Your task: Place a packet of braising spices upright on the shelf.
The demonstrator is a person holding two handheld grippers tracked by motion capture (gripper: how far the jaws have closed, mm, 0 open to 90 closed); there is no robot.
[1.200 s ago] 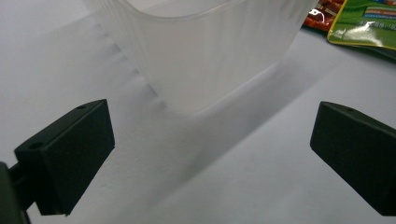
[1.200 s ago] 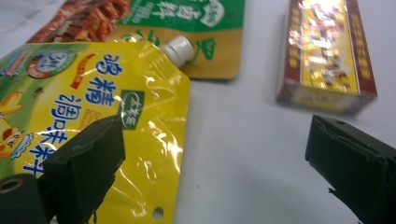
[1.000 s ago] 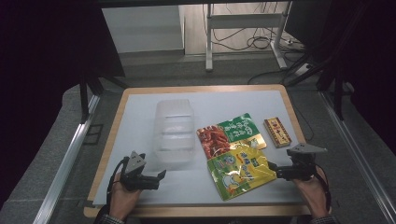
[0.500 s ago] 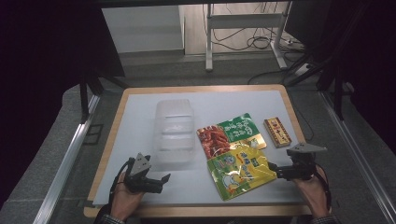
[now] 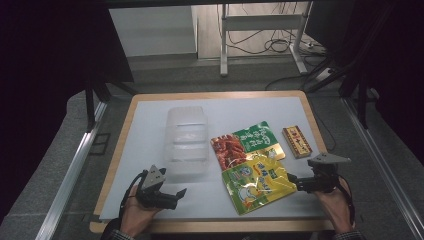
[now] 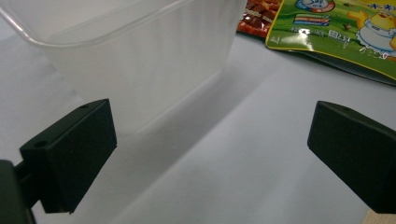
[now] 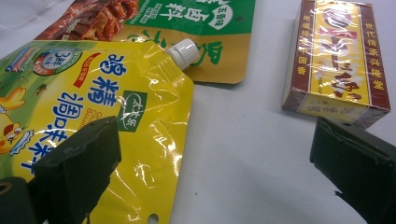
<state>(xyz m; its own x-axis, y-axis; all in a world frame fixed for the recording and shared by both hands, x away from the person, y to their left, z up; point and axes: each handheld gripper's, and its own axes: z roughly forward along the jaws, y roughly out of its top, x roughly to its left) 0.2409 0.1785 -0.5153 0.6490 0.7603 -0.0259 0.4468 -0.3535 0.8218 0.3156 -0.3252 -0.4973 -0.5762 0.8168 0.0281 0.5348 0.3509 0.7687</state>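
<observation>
A clear plastic tub (image 5: 186,140) stands left of centre on the white table (image 5: 145,130); its near wall fills the top of the left gripper view (image 6: 140,60). My left gripper (image 5: 176,196) is open and empty, low on the table just in front of the tub (image 6: 210,140). A yellow spouted pouch (image 5: 257,182) lies to the right, overlapping a green and red snack pouch (image 5: 247,145). My right gripper (image 5: 294,181) is open at the yellow pouch's right edge; its left jaw stands over the pouch (image 7: 93,107), its right jaw near a red and yellow box (image 7: 338,60).
The red and yellow box (image 5: 297,141) lies near the table's right wooden edge. A white spout cap (image 7: 184,50) points up-right from the yellow pouch. Bare white surface lies between the two grippers along the front edge. Metal frame rails run along both sides of the table.
My left gripper has turned and shifted slightly to the right toward the tub's front. The right gripper has stayed at the yellow pouch's edge.
</observation>
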